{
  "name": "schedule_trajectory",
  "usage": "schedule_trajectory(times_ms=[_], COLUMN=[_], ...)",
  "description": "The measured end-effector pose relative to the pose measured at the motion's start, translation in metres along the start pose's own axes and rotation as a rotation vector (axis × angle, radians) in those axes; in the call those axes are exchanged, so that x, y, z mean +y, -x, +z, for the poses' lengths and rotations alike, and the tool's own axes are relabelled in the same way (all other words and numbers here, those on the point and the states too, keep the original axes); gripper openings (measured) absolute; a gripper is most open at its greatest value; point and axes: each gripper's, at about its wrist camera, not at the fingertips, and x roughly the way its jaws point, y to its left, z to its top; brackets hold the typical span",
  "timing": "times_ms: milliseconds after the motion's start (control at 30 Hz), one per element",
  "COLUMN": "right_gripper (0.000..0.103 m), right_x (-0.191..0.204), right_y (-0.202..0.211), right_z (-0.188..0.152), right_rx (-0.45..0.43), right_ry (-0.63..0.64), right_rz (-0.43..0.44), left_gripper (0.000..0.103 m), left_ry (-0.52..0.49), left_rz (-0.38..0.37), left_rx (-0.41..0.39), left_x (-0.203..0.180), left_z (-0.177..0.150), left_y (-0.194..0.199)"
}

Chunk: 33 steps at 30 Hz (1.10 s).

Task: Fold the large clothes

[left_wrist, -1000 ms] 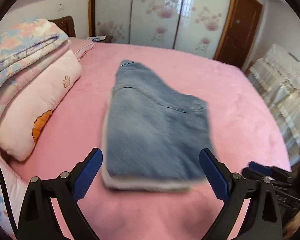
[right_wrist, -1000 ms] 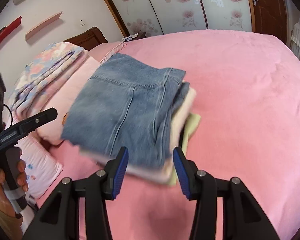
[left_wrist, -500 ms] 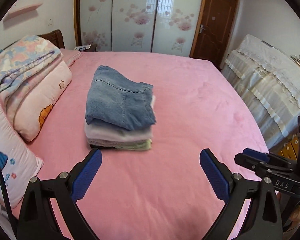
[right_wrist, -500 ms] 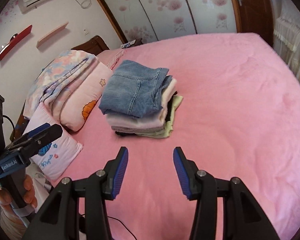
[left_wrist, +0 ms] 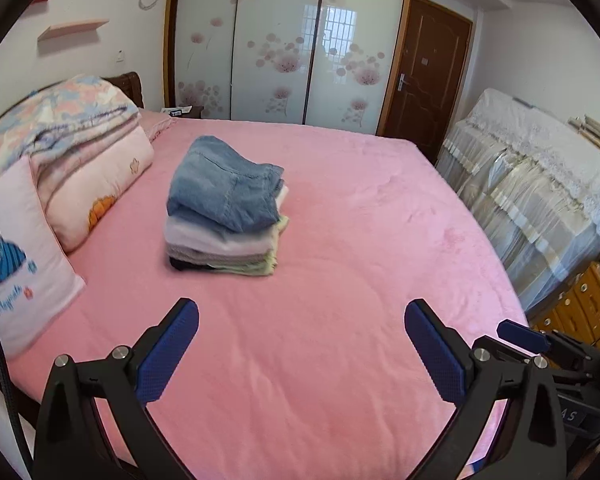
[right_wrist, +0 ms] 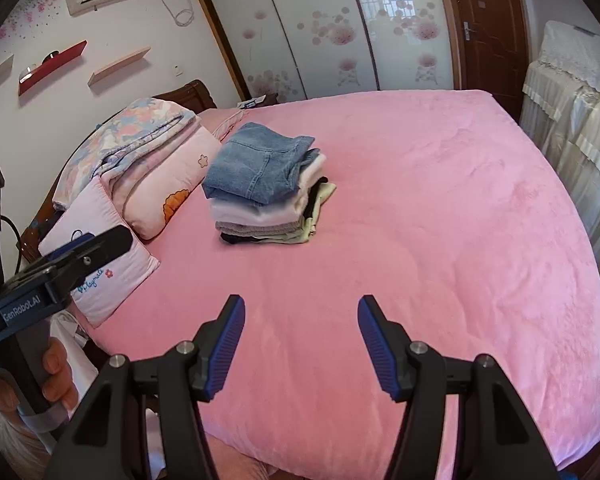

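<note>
A stack of folded clothes [left_wrist: 224,236] lies on the pink bed [left_wrist: 340,320], with folded blue jeans [left_wrist: 224,192] on top. It also shows in the right wrist view [right_wrist: 268,204], jeans [right_wrist: 260,168] uppermost. My left gripper [left_wrist: 300,352] is open and empty, well back from the stack near the bed's front edge. My right gripper [right_wrist: 300,340] is open and empty, also well back from the stack. The left gripper shows at the left of the right wrist view [right_wrist: 60,264], held in a hand.
Pillows [left_wrist: 100,184] and a folded floral quilt [left_wrist: 60,116] lie along the bed's left side. A lace-covered piece of furniture [left_wrist: 540,176] stands to the right. Sliding wardrobe doors [left_wrist: 292,48] and a brown door [left_wrist: 428,76] are behind the bed.
Both grippers have drawn back from the stack toward the bed's front edge. The stack, close a second ago, now lies far off. The right gripper's jaws have opened wider.
</note>
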Motion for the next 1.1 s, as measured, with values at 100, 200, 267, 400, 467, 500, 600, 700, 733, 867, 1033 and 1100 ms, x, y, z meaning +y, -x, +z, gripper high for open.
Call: schedule_trajectory(times_ms=[100,200,267,400,467,500,600,700,733,867,1033,1100], right_gripper=[0.059,0.060,0.060,0.060,0.060,0.060,0.060,0.060,0.060,0.060,0.060,0.060], right_x=[-0.009,-0.021,-0.028,-0.033,-0.034,-0.035,-0.035,-0.035,-0.035,-0.031,-0.026,-0.026], right_y=[0.011,0.016,0.017,0.017,0.018,0.019,0.022,0.023,0.024,0.025,0.021,0.021], right_z=[-0.017,-0.034,-0.047,-0.072,-0.084,-0.087,-0.099,-0.108,-0.110,-0.118,-0.122,-0.123], right_rx=[-0.038,-0.059,-0.072,-0.085,-0.105,-0.113,-0.136,-0.141,-0.141,-0.148,-0.149,-0.150], right_ry=[-0.010,-0.037,-0.048,-0.040,-0.029,-0.025,-0.022,-0.032,-0.034,-0.012,0.016,0.015], right_rz=[-0.031,-0.047,-0.069,-0.111,-0.143,-0.157,-0.182,-0.165,-0.160,-0.190,-0.220,-0.218], left_gripper=[0.102,0.102,0.102,0.102,0.102,0.102,0.102,0.102,0.102,0.102,0.102,0.102], left_ry=[0.003,-0.012,-0.020,-0.032,-0.035,-0.040,-0.048,-0.045,-0.040,-0.026,-0.044,-0.044], left_rz=[0.031,0.072,0.081,0.089,0.093,0.101,0.114,0.104,0.098,0.077,0.090,0.092], left_rx=[-0.021,-0.014,-0.012,0.004,0.003,0.003,-0.004,0.005,0.017,0.040,0.042,0.043], left_x=[-0.012,-0.026,-0.033,-0.043,-0.046,-0.049,-0.054,-0.058,-0.058,-0.058,-0.059,-0.059], left_z=[-0.026,-0.053,-0.069,-0.094,-0.104,-0.109,-0.121,-0.131,-0.134,-0.143,-0.149,-0.151], left_y=[0.003,0.000,-0.003,-0.010,-0.013,-0.014,-0.014,-0.017,-0.019,-0.022,-0.023,-0.023])
